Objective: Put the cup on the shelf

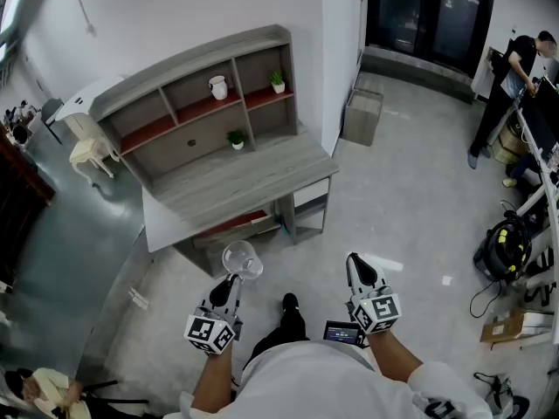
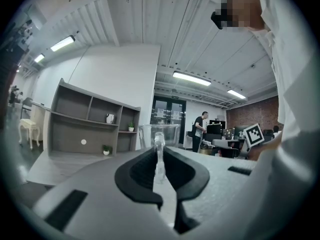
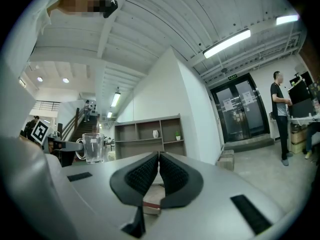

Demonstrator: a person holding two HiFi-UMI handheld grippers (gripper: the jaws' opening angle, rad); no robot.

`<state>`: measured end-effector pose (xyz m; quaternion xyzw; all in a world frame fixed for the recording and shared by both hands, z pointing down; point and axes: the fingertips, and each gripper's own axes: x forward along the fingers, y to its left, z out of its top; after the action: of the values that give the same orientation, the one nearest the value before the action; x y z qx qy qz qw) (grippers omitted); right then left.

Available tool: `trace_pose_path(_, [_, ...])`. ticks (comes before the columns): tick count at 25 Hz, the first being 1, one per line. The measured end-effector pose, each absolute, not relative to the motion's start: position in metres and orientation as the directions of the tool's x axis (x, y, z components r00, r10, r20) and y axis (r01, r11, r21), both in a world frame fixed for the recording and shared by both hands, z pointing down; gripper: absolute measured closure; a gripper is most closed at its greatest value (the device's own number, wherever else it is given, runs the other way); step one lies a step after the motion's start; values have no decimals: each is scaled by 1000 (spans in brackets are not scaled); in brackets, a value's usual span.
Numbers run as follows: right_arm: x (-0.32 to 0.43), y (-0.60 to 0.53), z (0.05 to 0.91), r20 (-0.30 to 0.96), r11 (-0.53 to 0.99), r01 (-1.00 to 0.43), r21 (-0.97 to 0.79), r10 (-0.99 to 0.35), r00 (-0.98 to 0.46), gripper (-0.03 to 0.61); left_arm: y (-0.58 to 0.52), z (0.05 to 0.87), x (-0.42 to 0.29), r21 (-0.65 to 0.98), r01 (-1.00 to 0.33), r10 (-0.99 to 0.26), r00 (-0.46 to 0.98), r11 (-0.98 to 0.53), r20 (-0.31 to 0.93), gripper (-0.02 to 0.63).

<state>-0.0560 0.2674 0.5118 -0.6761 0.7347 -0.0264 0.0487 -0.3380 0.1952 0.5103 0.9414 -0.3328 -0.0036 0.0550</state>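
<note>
My left gripper (image 1: 233, 279) is shut on the handle of a clear glass cup (image 1: 242, 259), held upright in the air in front of the grey desk (image 1: 236, 180). In the left gripper view the cup (image 2: 159, 135) stands just past the jaws, which pinch its handle. The grey shelf unit (image 1: 201, 103) rises on the desk's far side, with open compartments and red boards. My right gripper (image 1: 360, 272) is shut with nothing between its jaws, level with the left one. From the right gripper view the cup (image 3: 93, 148) shows at the left and the shelf (image 3: 148, 136) straight ahead.
A white jug (image 1: 217, 87) and two small potted plants (image 1: 278, 81) stand in the shelf compartments. A cardboard box (image 1: 362, 110) lies by the wall right of the desk. A person (image 1: 507, 85) stands at the far right near a cluttered bench. A white chair (image 1: 87, 147) is left of the desk.
</note>
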Motion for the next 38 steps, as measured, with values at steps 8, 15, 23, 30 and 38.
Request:
trace_pose_path(8, [-52,226,498,-65,101,-992,-79,-993,-96,543,160,509,-337,114,-640,-644,765,-760,12,586])
trace_pose_path(15, [-35,187,509,-47,81,-992,-98,-996,-77,543,113,513,-313,121,-626,-629,778,-771,17,586])
trace_pose_path(23, [-4,126,497,-58,31,-995,-94,-998,-25,543,47,504,-287,112,-594,-596,803,-797,20,586])
trace_pose_path(30, [4,62,483,-64,30,-998,-64,-998,-26,543,-23,497,-269,118,-575,-580,815,-809,-6,586])
trace_pose_path(38, [16,0,488,-62,8,-998,-55,-998,-5,543,-87,511,-256,127,-560,-564,825,-819,0,586])
